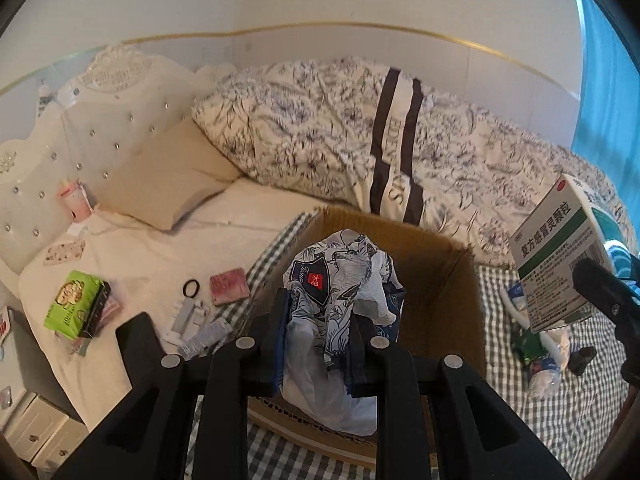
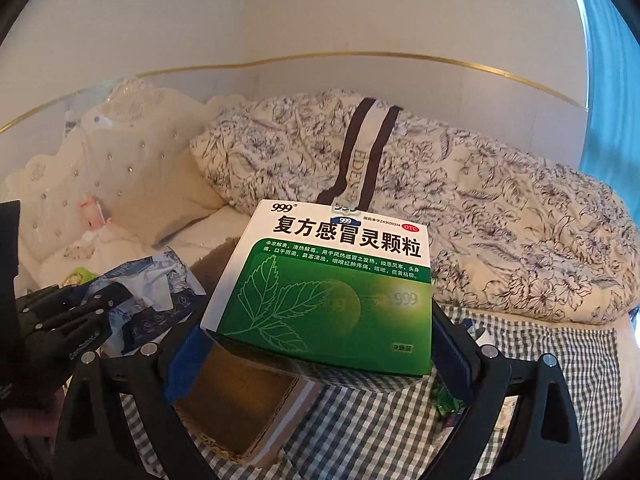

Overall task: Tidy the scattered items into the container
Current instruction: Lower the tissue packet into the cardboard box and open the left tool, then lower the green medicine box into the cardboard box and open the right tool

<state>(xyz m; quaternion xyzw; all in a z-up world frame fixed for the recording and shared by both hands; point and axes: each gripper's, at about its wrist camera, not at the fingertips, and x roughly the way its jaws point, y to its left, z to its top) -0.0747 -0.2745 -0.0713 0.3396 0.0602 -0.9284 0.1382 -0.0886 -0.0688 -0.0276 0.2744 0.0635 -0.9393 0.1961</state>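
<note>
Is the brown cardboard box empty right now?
Cannot tell: the brown cardboard box shows bare inner walls, but the crumpled blue-white printed bag in the left gripper hides its floor.

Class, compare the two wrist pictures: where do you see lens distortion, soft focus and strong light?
Left wrist view: the gold wall trim bows into an arc, dark vignette fills the corners, and daylight glows through the blue curtain. Right wrist view: same bowing; the medicine box is sharp in its lettering but hazy on its green face, and the duvet looks slightly soft.
</note>
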